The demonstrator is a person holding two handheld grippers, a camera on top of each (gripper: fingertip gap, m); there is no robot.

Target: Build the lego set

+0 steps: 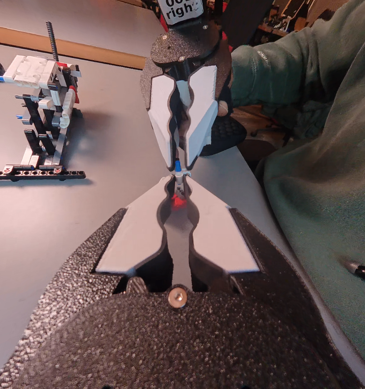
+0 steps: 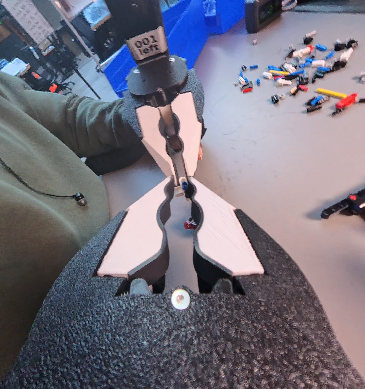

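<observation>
Both tongs met tip to tip above the near edge of the grey desk point(image 1: 114, 105). The left tongs point(image 1: 178, 179) were clamped on a small sub-assembly point(image 1: 179, 181): a white connector with a black piece behind it and a red part point(image 1: 178, 203) lower between the fingers. The right tongs point(image 2: 182, 187) were closed down on the blue pin point(image 2: 184, 185), which sat against the white connector point(image 2: 178, 190); whether the pin had entered its hole could not be told, as the fingertips hid the joint. The partly built model point(image 1: 44, 109) stood well apart on the desk, untouched, and the loose parts pile point(image 2: 303, 71) lay far off on the other side. Risks, as judged: the pin was tiny and held only at the very tips, so a slight twist of either hand could have made it pivot or pop free. The work hung just beside the desk edge, next to the person's green sleeve point(image 1: 282, 73), so a dropped piece could have fallen to the lap or the floor, not the desk. An off-axis push could have jammed the pin at the hole mouth, or made the connector slip in the left tongs. Pressing hard could also have dislodged the red part, which seemed held more loosely.
</observation>
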